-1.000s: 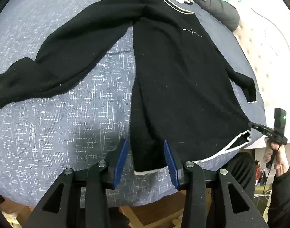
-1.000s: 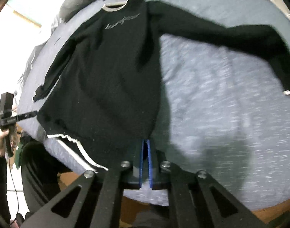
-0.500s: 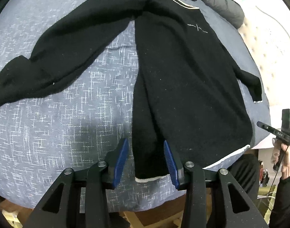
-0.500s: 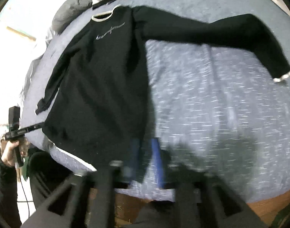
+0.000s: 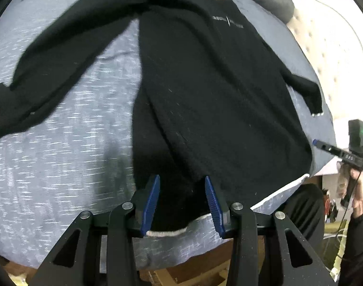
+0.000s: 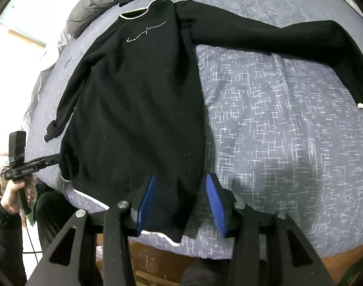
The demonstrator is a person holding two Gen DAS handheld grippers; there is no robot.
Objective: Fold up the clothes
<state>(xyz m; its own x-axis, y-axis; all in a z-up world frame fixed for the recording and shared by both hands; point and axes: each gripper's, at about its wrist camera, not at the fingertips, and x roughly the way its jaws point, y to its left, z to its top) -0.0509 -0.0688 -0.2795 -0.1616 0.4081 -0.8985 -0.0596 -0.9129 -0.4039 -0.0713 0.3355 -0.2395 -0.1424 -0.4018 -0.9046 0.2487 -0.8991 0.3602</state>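
Left wrist view: I am looking down on a black sweater (image 5: 205, 95) lying spread flat on the bed (image 5: 62, 166), its hem at the near edge. The left claw (image 5: 181, 202) is standing half open astride one hem corner, its pads not pressing the cloth.

Right wrist view: I am seeing the right claw (image 6: 180, 202) parted likewise over the other hem corner (image 6: 167, 233), gripping nothing. I am judging the knit soft, limp and light; the white-trimmed hem corners and shoulders look the best holds.
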